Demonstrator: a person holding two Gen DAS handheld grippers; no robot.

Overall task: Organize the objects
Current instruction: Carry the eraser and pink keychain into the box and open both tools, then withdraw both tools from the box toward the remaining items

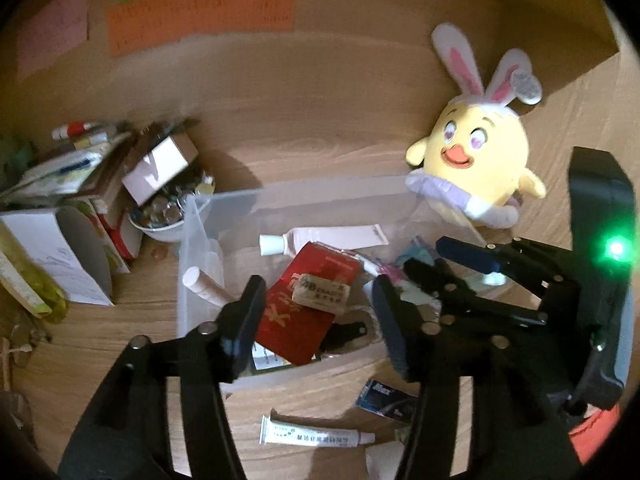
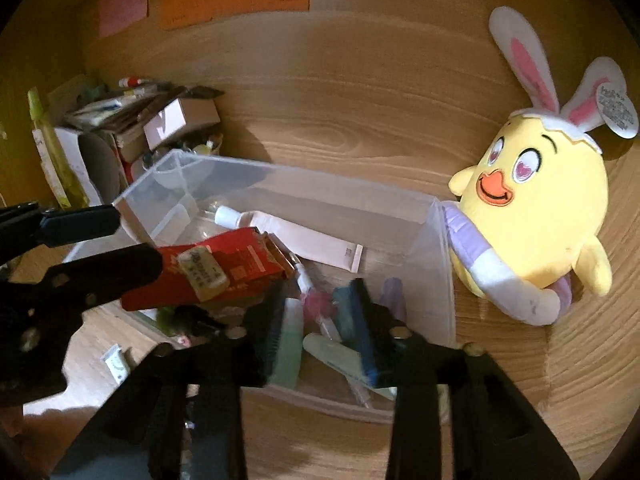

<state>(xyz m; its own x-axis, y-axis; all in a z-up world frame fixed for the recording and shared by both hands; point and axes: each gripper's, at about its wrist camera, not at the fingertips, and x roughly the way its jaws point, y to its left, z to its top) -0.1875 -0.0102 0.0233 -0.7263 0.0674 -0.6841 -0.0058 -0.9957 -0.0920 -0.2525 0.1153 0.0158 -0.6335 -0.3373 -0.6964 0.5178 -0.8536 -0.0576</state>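
A clear plastic bin [image 1: 304, 196] [image 2: 440, 264] sits on the wooden desk. It holds a red box [image 1: 308, 304] [image 2: 224, 272] with a beige eraser [image 1: 320, 292] [image 2: 204, 272] lying on it, a pink tube [image 1: 332, 238] [image 2: 296, 236] and several small items. My left gripper [image 1: 320, 320] is open and empty, hanging over the bin's near side. My right gripper [image 2: 320, 328] is open and empty over the bin's right part; it also shows in the left wrist view [image 1: 460, 268].
A yellow plush chick with bunny ears [image 1: 476, 164] [image 2: 536, 220] leans at the bin's right end. A cluttered pile of boxes [image 1: 80, 208] [image 2: 120, 140] stands left. A white tube [image 1: 312, 434] and a blue box [image 1: 384, 400] lie on the desk in front.
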